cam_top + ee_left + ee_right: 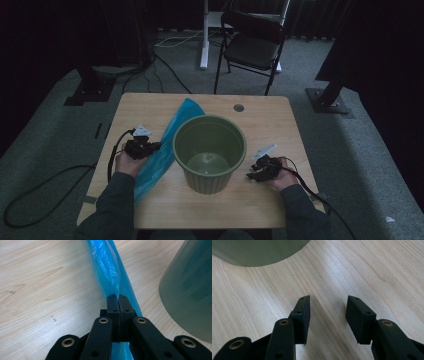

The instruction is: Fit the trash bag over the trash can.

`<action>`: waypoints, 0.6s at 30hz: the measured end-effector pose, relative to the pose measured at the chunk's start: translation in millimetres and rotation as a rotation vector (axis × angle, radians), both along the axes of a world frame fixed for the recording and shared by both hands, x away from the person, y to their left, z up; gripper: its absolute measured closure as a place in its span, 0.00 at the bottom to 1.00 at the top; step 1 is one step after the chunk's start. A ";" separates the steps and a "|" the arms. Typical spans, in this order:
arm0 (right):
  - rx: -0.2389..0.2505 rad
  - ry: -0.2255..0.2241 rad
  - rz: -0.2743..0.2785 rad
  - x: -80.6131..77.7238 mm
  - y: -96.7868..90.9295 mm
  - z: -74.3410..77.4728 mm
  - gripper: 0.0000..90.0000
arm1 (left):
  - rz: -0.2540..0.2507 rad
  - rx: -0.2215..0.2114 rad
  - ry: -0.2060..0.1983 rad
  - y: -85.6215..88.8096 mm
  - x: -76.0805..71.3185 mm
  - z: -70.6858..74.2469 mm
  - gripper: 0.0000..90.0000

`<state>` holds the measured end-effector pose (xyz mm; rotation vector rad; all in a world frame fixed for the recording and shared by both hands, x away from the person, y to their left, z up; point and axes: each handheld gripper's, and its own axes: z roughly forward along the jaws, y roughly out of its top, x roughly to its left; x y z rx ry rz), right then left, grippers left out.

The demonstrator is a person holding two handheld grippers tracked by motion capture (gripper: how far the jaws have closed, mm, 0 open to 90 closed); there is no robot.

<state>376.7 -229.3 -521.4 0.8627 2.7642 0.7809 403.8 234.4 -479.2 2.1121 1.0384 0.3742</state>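
Observation:
A green plastic bucket [210, 150] stands upright in the middle of the wooden table [145, 107]. A long blue plastic bag [162, 150] lies folded on the table to its left, running from the far middle toward the near left. My left gripper [156, 146] is shut on the bag's edge; in the left gripper view the jaws meet around the blue film [110, 272], with the bucket wall [190, 290] at the right. My right gripper [251, 175] rests on the table right of the bucket, open, with bare wood between its fingertips [303, 307]. The bucket's base [259, 251] lies ahead of it.
A round cable hole [239, 107] sits near the table's far edge. Beyond the table stand a black folding chair [252, 45] and a white stand leg [204, 35]. Cables trail over the carpet at the left [45, 187].

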 end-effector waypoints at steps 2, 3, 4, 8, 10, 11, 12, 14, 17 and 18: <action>0.000 0.000 0.001 0.0 0.0 0.0 0.60 | 0.004 -0.005 -0.004 2.7 -0.7 1.9 0.99; 0.000 0.000 0.000 0.0 0.0 0.0 0.60 | 0.007 -0.010 -0.006 4.0 -1.2 2.8 0.99; 0.000 -0.001 0.000 -0.1 0.1 0.0 0.60 | 0.009 -0.014 -0.009 5.2 -1.5 3.6 0.99; 0.000 0.000 0.001 0.0 0.0 0.0 0.60 | 0.016 -0.021 -0.013 9.5 -2.6 5.9 0.99; 0.000 0.000 0.000 0.0 0.0 0.0 0.60 | 0.019 -0.024 -0.014 10.9 -2.9 6.4 0.99; 0.000 0.000 0.000 0.0 0.0 0.0 0.60 | 0.019 -0.023 -0.015 11.5 -3.1 6.9 0.99; 0.000 0.000 0.000 0.0 0.1 0.0 0.60 | 0.019 -0.024 -0.016 12.2 -3.3 7.4 0.99; 0.000 0.000 0.000 0.0 0.0 0.0 0.60 | 0.019 -0.028 -0.021 12.9 -3.9 8.8 0.99; 0.000 -0.001 0.001 -0.1 0.0 0.0 0.60 | 0.018 -0.028 -0.026 13.7 -4.9 10.7 0.99; 0.000 -0.001 0.001 0.0 0.0 0.0 0.60 | 0.018 -0.027 -0.028 14.0 -5.3 11.2 0.99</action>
